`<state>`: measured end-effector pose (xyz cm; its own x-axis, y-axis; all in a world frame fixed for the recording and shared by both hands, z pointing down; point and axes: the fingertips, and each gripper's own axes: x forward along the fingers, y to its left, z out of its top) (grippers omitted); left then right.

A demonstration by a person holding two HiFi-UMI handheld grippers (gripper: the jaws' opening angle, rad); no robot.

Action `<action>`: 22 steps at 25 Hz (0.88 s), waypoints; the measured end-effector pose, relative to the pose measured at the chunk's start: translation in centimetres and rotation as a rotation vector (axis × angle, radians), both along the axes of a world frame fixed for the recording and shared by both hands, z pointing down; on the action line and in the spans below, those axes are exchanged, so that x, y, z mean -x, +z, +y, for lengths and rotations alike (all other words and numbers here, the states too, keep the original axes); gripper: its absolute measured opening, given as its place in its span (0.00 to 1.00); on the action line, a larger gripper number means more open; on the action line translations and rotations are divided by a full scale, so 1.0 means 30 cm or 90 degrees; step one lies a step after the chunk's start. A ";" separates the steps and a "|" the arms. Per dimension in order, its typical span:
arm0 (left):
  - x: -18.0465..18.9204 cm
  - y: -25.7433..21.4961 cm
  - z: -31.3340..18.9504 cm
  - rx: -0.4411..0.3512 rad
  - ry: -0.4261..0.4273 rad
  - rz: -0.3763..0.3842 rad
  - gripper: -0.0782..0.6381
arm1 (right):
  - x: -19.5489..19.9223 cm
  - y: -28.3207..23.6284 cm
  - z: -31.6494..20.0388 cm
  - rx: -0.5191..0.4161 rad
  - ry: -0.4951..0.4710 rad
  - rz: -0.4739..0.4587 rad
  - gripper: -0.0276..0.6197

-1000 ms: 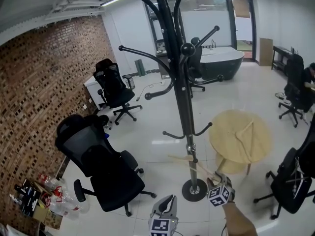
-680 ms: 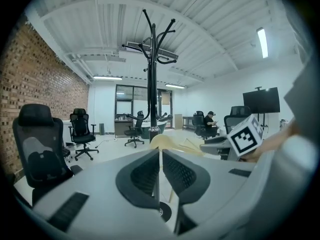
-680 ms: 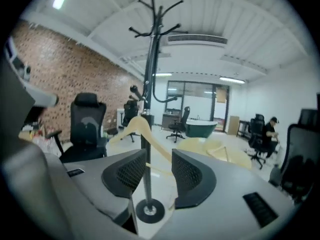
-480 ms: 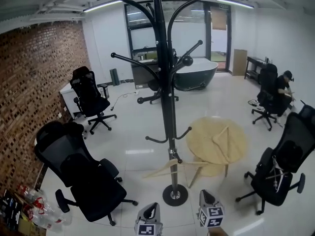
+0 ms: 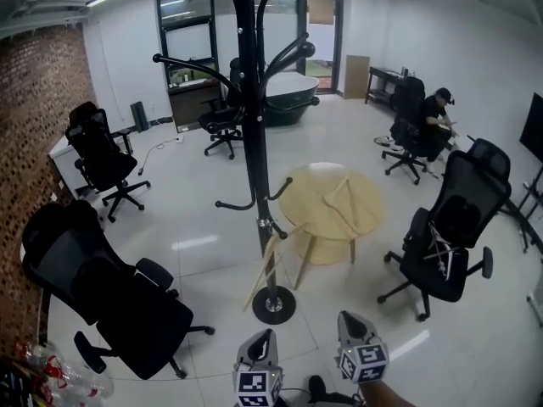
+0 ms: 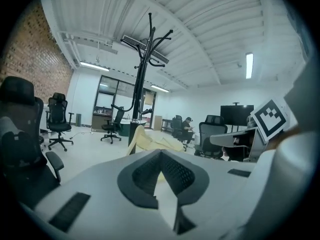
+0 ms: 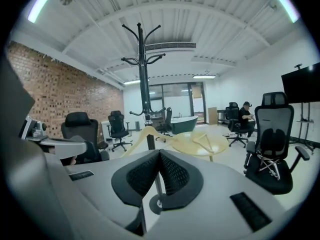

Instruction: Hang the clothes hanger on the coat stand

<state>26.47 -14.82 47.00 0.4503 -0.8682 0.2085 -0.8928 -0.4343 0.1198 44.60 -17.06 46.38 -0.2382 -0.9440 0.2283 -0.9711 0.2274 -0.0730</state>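
Observation:
A pale wooden clothes hanger [image 5: 261, 271] hangs tilted from a low hook of the black coat stand [image 5: 251, 142], just above the stand's round base. Both grippers sit at the bottom of the head view, well short of the stand. My left gripper [image 5: 264, 337] is shut with nothing in it, and so is my right gripper [image 5: 347, 320]. In the left gripper view the shut jaws [image 6: 160, 152] point toward the hanger [image 6: 141, 138] and stand [image 6: 142, 79]. Past the closed right gripper [image 7: 159, 153], the right gripper view shows the hanger [image 7: 145, 133] on the stand [image 7: 144, 74].
A round wooden table [image 5: 352, 219] stands right behind the stand, with a second hanger [image 5: 339, 200] lying on it. Black office chairs stand at left [image 5: 110, 287] and right [image 5: 445, 244]. A person [image 5: 433, 117] sits far right. There is a brick wall on the left.
My right gripper has drawn back from the hanger toward me. The hanger now hangs alone on the low hook and has swung to a steeper tilt. The head view has turned.

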 end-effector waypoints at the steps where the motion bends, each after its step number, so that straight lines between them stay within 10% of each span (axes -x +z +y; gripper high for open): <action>1: -0.006 0.012 0.012 -0.002 0.006 0.003 0.13 | -0.011 0.003 0.025 -0.003 0.009 0.002 0.05; 22: -0.438 -0.007 0.203 0.003 -0.040 -0.016 0.13 | -0.453 -0.004 0.159 -0.024 -0.018 -0.057 0.05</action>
<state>39.61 -8.74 46.79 0.3895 -0.8935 0.2236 -0.9210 -0.3766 0.0997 58.17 -12.28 46.27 -0.2821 -0.9444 0.1686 -0.9543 0.2583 -0.1500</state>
